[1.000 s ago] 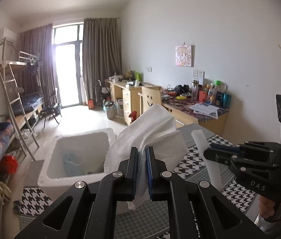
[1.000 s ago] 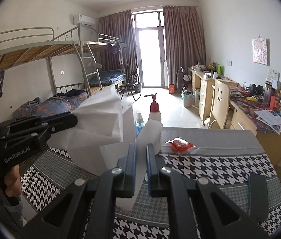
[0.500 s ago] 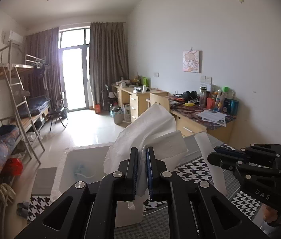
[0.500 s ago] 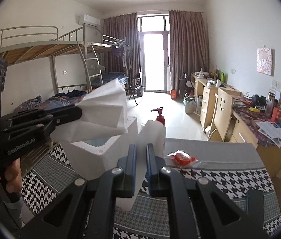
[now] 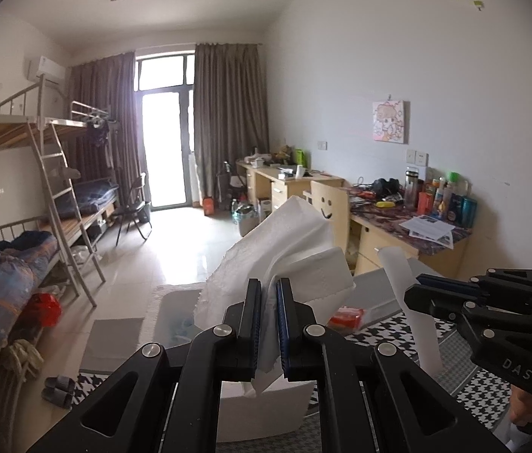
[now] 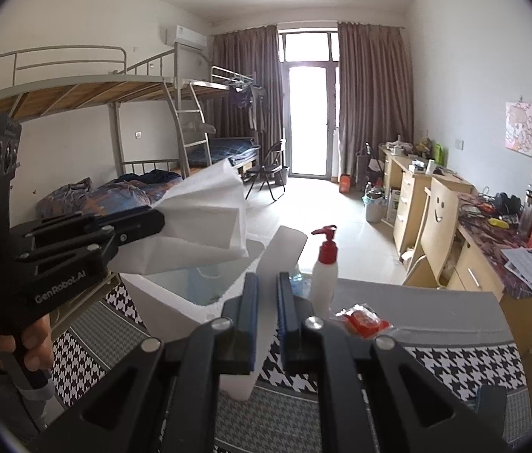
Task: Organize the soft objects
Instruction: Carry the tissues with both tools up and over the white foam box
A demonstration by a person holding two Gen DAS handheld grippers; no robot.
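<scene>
Both tongs — left and right — clench 1 tissue, held above the box. Something pale blue already lies inside; the tissue's drop remains — so does the red packet beside the box.

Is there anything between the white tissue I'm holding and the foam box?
Nothing visible. The tissue, pinched by both grippers, hangs just above the foam box, whose open top is uncovered.
</scene>
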